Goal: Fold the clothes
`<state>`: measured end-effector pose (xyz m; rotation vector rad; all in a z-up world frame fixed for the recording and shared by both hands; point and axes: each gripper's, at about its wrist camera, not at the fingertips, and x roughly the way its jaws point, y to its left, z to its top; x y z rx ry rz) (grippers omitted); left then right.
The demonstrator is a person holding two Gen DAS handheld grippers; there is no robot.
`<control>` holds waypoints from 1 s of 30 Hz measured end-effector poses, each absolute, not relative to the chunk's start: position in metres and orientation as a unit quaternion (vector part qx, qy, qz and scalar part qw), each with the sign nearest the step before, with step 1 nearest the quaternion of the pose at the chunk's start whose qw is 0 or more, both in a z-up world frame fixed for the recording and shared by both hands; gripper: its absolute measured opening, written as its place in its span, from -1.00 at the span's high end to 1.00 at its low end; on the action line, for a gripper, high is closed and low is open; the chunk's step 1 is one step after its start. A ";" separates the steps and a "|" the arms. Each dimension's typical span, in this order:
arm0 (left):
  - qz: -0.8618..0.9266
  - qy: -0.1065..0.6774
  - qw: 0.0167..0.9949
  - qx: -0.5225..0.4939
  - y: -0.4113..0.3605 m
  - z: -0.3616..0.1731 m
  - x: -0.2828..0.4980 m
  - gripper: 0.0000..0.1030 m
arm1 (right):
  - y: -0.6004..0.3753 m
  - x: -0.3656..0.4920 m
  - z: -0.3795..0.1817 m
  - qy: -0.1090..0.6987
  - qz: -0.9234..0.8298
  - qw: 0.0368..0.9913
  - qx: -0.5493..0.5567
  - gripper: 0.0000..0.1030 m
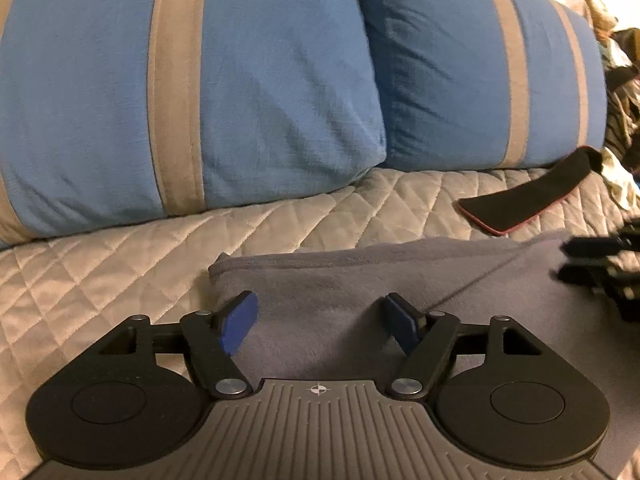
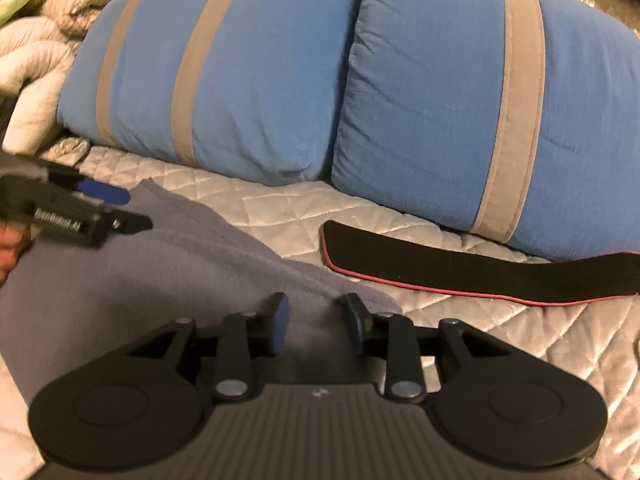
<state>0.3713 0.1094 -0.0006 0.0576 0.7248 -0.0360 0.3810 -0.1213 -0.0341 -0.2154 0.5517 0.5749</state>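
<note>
In the left wrist view, the left gripper point(image 1: 320, 328) hangs over a grey garment point(image 1: 360, 280) that lies flat on the quilted bedspread point(image 1: 100, 264); its jaws stand wide apart, nothing is between the blue pads point(image 1: 238, 330), and the cloth lies below them unpinched. The garment's folded upper edge runs from the left corner just ahead of the left pad across towards the right of the picture, and a seam line crosses it diagonally. Behind it two blue pillows with grey stripes point(image 1: 200, 92) lean side by side along the bed. A black strap with a red edge point(image 1: 524, 196) lies on the quilt just beyond the garment's far right part, near the right pillow. The right gripper point(image 1: 600, 264) shows blurred at the right edge over the garment. A heap of mixed clothes point(image 1: 620, 80) sits at the far right. In the right wrist view, the right gripper point(image 2: 316, 320) is over the near right corner of the grey garment point(image 2: 160, 264), jaws partly apart, with cloth showing in the gap but the pads not pressing on it. The left gripper point(image 2: 100, 208) reaches in from the left above the garment's far edge, a hand point(image 2: 10, 244) behind it. The black strap point(image 2: 460, 268) lies on the bedspread point(image 2: 520, 340) to the right, apart from the garment, before the blue pillows point(image 2: 420, 92). A pale bunched blanket point(image 2: 36, 68) lies at upper left.
</note>
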 end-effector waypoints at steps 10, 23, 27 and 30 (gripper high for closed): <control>-0.100 0.351 0.930 0.043 0.068 0.020 0.391 -0.35 | -0.114 0.362 -0.006 0.246 0.306 0.914 -0.099 0.07; -0.037 0.372 0.927 0.025 0.064 -0.021 0.432 -0.24 | -0.111 0.357 -0.025 0.318 0.321 0.887 -0.090 0.92; -0.038 0.370 0.928 0.008 0.069 -0.016 0.432 -0.26 | -0.120 0.347 -0.025 0.318 0.318 0.889 -0.086 0.83; -0.044 0.369 0.928 -0.017 0.077 -0.010 0.431 -0.26 | -0.120 0.343 -0.025 0.316 0.313 0.891 -0.087 0.71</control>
